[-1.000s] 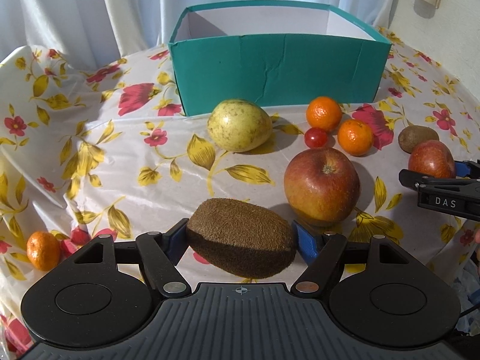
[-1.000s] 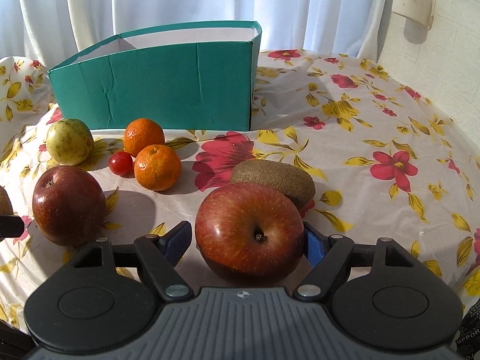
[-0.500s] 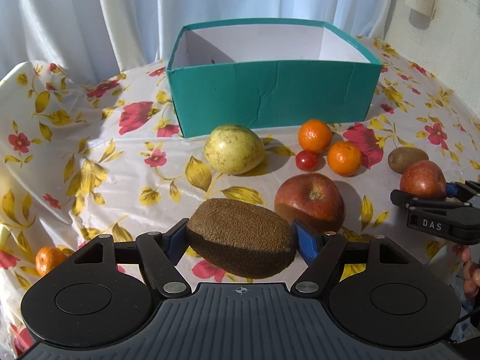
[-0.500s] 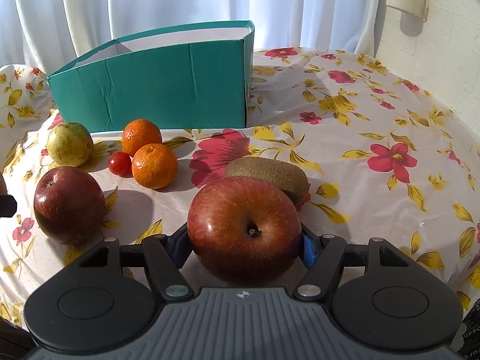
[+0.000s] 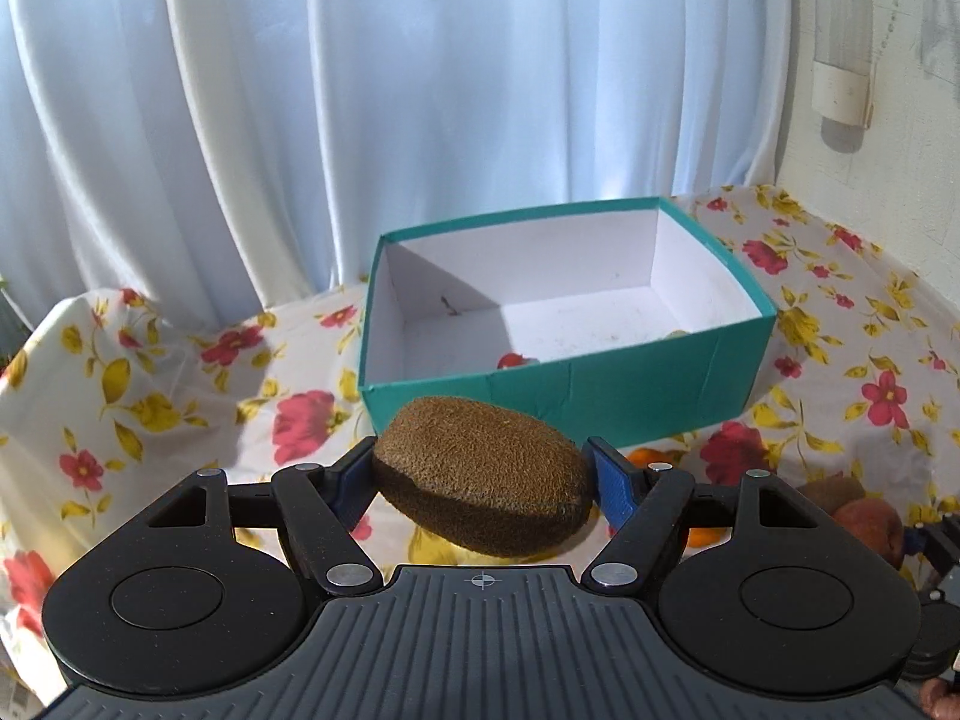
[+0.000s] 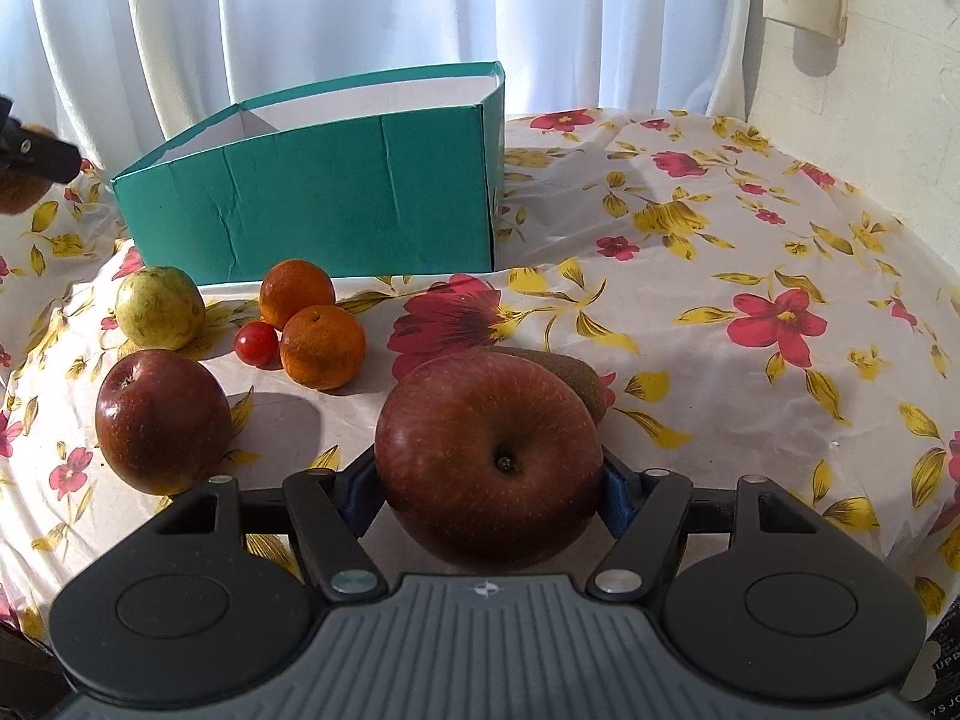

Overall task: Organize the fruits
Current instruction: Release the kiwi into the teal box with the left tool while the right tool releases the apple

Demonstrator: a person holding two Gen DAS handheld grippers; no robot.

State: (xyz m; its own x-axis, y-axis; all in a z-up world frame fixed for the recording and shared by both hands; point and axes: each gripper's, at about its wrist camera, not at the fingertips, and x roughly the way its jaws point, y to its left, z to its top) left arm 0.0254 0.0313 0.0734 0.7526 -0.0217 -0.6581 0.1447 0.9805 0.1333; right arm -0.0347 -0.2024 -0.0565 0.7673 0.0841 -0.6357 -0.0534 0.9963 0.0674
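Observation:
My left gripper (image 5: 480, 480) is shut on a brown kiwi (image 5: 486, 474) and holds it in the air in front of the open teal box (image 5: 564, 384), whose white inside shows. My right gripper (image 6: 489, 486) is shut on a red apple (image 6: 489, 456), just above the cloth. In the right wrist view the teal box (image 6: 312, 210) stands at the back left. A second red apple (image 6: 162, 420), a green-yellow fruit (image 6: 159, 307), two oranges (image 6: 321, 345), a cherry tomato (image 6: 256, 343) and a second kiwi (image 6: 579, 381) lie on the cloth.
The round table wears a floral cloth (image 6: 750, 276) that drops off at the right and front. White curtains (image 5: 360, 90) hang behind. A plastered wall (image 6: 870, 90) stands at the right. The left gripper's tip shows at the far left of the right wrist view (image 6: 36, 156).
My left gripper has lifted the kiwi well up and towards the box, so its inside now shows. My right gripper has raised the apple slightly.

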